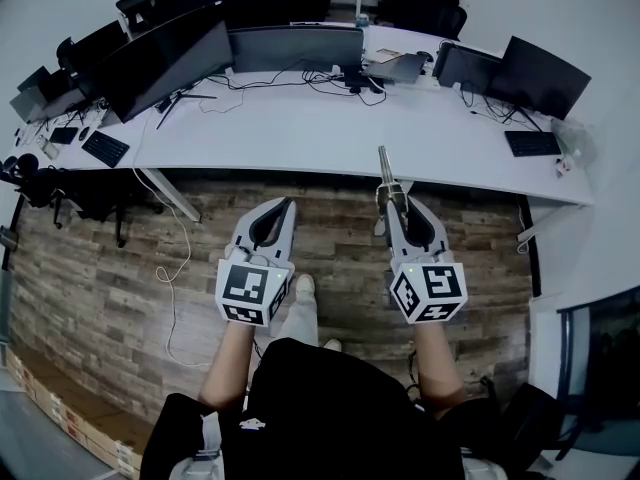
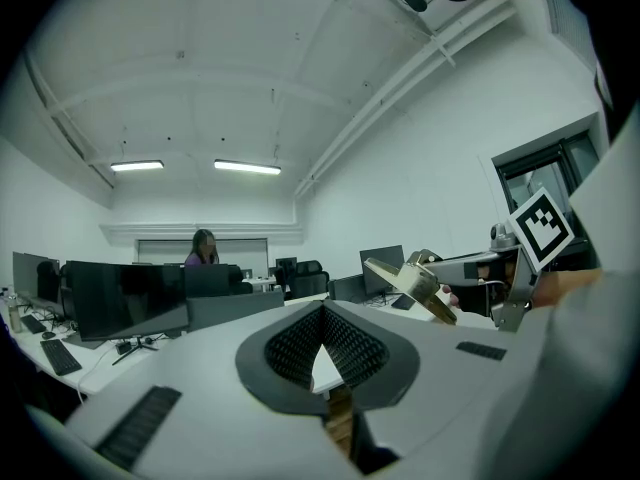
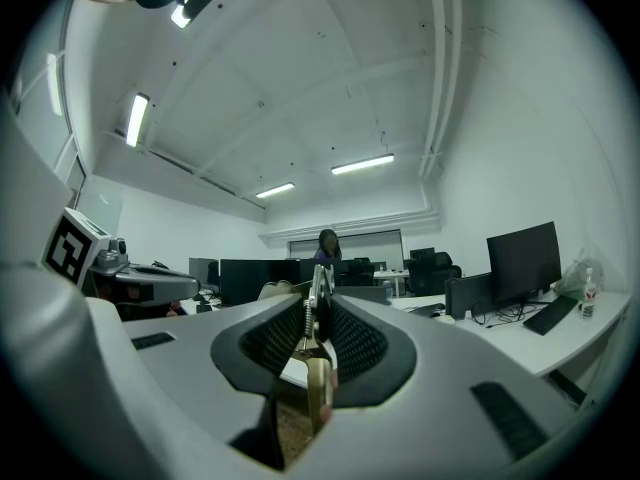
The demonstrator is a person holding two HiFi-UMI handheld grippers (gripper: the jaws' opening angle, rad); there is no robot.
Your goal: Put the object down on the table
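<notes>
Right gripper (image 1: 392,194) – I'm seeing its two fingers clamped on the metal object (image 1: 384,166), which is sitting upright between the dark ribbed pads (image 3: 352,340). The gripper is pointing level toward the near edge of the white table (image 1: 300,128), and the object is sticking out past the tips, just short of that edge and above the wooden floor (image 1: 120,268), not on the table.

How the object is looking:
- From the head view: a thin, pale metallic strip, narrow and straight, aimed at the table.
- In the right gripper view (image 3: 318,303): the object (image 3: 318,368) is showing edge-on – a brassy-gold lower shank, a silvery upper part and what looks like a small coil spring near the top.
- In the left gripper view: the object (image 2: 412,280) is showing a broader, flat, gold-toned face, tilted, with the table behind it.
I cannot tell what kind of tool it is.

Left gripper (image 1: 288,204) – held level beside the right one, also short of the table's near edge. Its fingertips are meeting at the front, leaving only the lens-shaped hollow behind them, and nothing is sitting in that hollow (image 2: 322,313).

On the table: monitors (image 1: 295,43) along the far side and a keyboard (image 1: 105,148) toward its left end. Beyond the table, a person (image 3: 327,243) is seated at another desk.
</notes>
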